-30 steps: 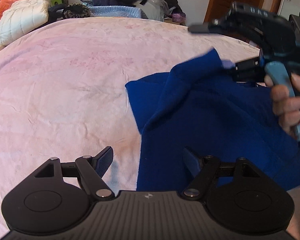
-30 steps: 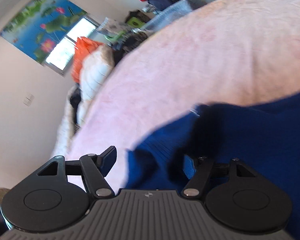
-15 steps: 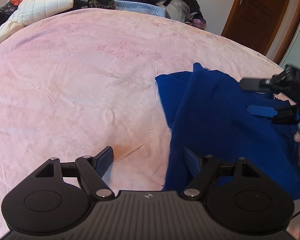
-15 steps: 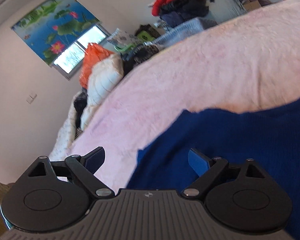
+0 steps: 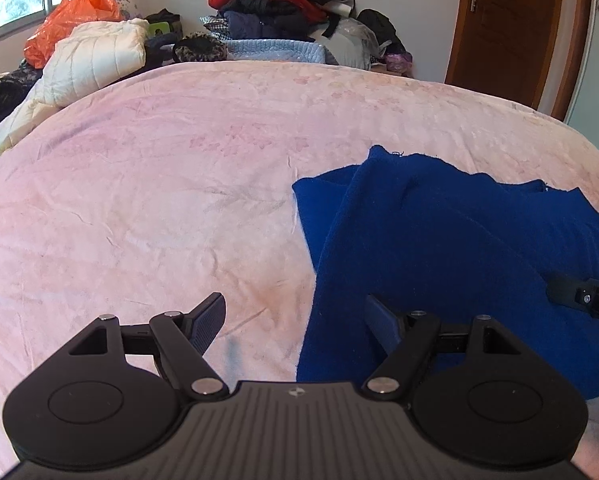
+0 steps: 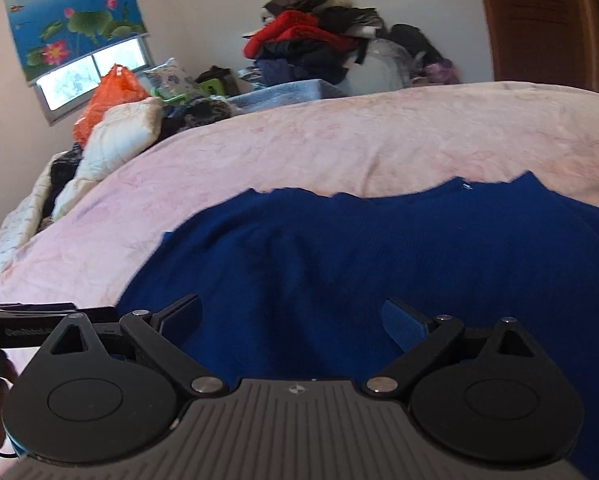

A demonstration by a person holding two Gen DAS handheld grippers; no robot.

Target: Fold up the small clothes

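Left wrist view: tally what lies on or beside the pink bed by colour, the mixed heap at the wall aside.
Blue: 1, the garment
Orange: 1, the plastic bag
Cream: 1, the quilted jacket
Light blue: 1, the quilt
Total: 4

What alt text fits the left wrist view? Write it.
A blue garment lies partly folded on a pink bedspread, right of the open, empty left hand-held gripper. Piled clothes and a wooden door are behind the bed.
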